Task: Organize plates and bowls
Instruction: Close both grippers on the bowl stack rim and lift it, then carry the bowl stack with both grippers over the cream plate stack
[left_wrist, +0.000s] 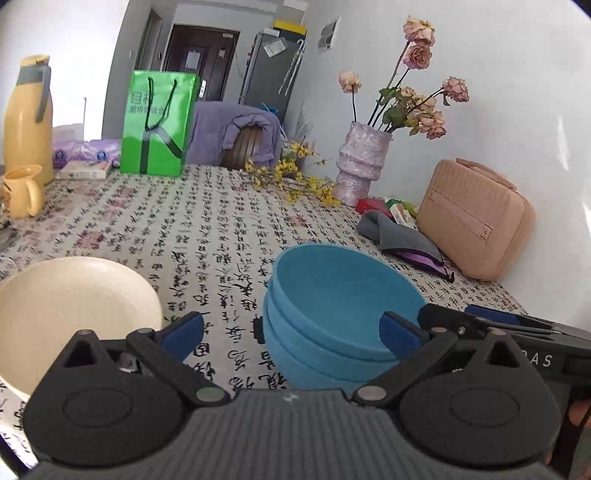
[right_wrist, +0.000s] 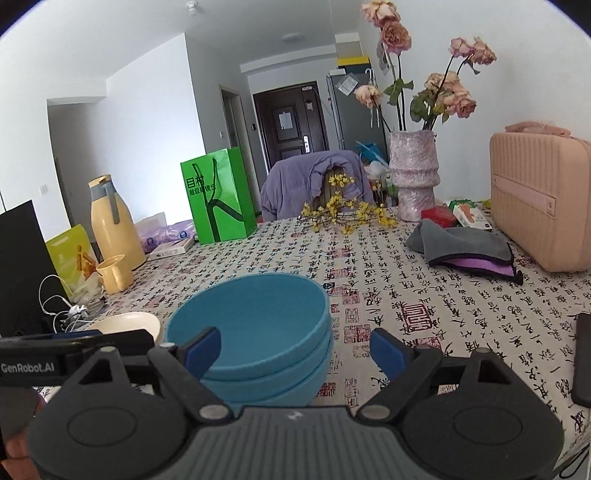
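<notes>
Three blue bowls (left_wrist: 343, 306) sit nested in one stack on the calligraphy-print tablecloth (left_wrist: 207, 236). Left of the stack lies a cream plate (left_wrist: 74, 310). My left gripper (left_wrist: 291, 334) is open just in front of the stack; its right pad (left_wrist: 400, 334) overlaps the top bowl's near rim, and its left pad is over cloth. In the right wrist view the blue bowls (right_wrist: 255, 325) lie straight ahead, with the cream plate (right_wrist: 125, 325) behind them to the left. My right gripper (right_wrist: 295, 350) is open too, its left pad (right_wrist: 201, 350) over the stack. Neither gripper pinches anything.
At the back stand a green bag (left_wrist: 159, 125), a yellow thermos (left_wrist: 27, 122) and a yellow cup (left_wrist: 22, 192). A vase of dried roses (left_wrist: 364, 166), a grey cloth (left_wrist: 399, 236) and a pink case (left_wrist: 476, 218) line the right wall. A black flat object (right_wrist: 583, 362) lies at the right edge.
</notes>
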